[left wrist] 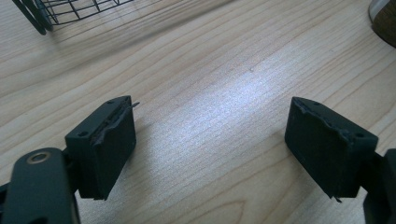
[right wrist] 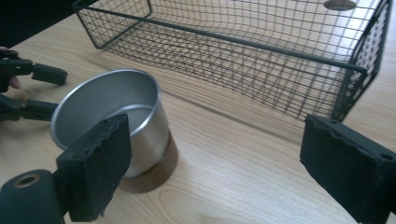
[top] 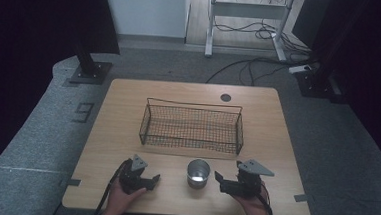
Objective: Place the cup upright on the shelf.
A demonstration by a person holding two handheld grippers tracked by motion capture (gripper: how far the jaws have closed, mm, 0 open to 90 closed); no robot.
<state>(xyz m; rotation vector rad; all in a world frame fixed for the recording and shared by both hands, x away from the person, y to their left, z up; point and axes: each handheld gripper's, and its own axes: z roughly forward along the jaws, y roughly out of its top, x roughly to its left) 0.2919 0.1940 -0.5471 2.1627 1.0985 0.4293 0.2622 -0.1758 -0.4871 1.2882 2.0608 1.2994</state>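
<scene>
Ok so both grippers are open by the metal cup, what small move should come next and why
Probably slide the right hand-held gripper leftward so its open jaws straddle the metal cup. The cup stands upright on the table, apart from both grippers, and in the right gripper view it sits just beyond the left jaw. The wire basket behind it looks empty, a likely destination.

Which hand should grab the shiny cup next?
Probably the right. The right gripper is open and faces the metal cup, close by its left jaw. The left gripper, also open, faces bare table, cup at the edge.
</scene>
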